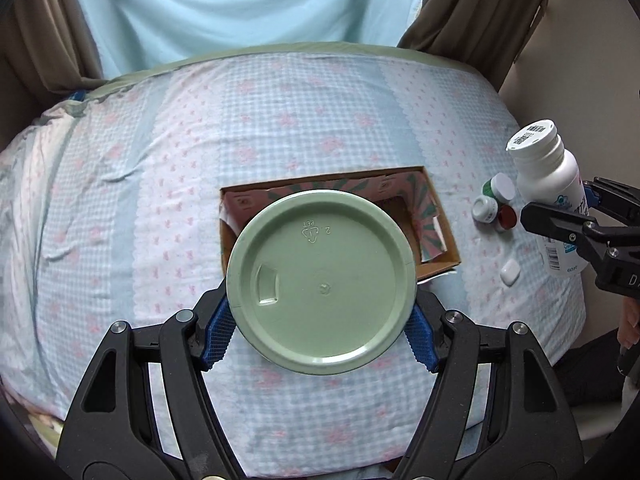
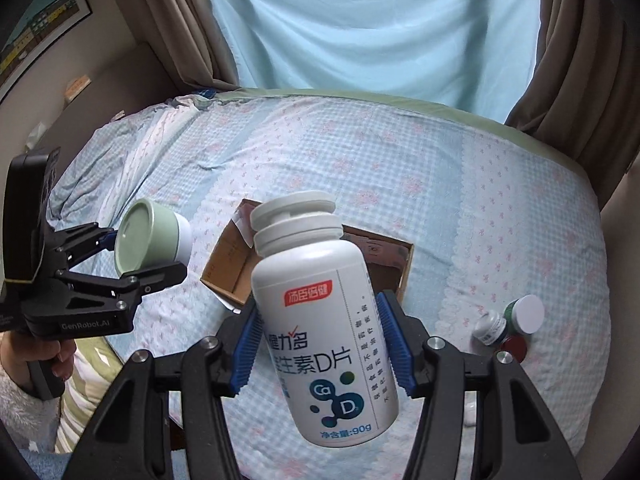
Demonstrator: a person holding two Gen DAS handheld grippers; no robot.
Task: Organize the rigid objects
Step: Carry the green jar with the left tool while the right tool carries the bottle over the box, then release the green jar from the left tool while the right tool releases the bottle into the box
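Observation:
A jar with a pale green lid (image 1: pixel 320 280) fills the middle of the left wrist view, lid toward the camera. My left gripper (image 1: pixel 320 320) is shut on it, blue pads (image 1: pixel 218 332) pressed to both sides, in the air over the open cardboard box (image 1: pixel 434 216). My right gripper (image 2: pixel 324 344) is shut on a white supplement bottle (image 2: pixel 320 312) with a red label tag, tilted and lifted above the bed near the box (image 2: pixel 228 268). In the right wrist view the left gripper (image 2: pixel 144 254) holds the jar (image 2: pixel 148 240) at left.
The box lies on a bed with a blue and pink checked sheet (image 1: pixel 160 184). Three small bottles (image 2: pixel 508 324) cluster on the sheet right of the box, with a small white piece (image 1: pixel 510 272) nearby. Curtains (image 2: pixel 360 20) hang beyond the bed. A person's hand (image 2: pixel 44 364) grips the left handle.

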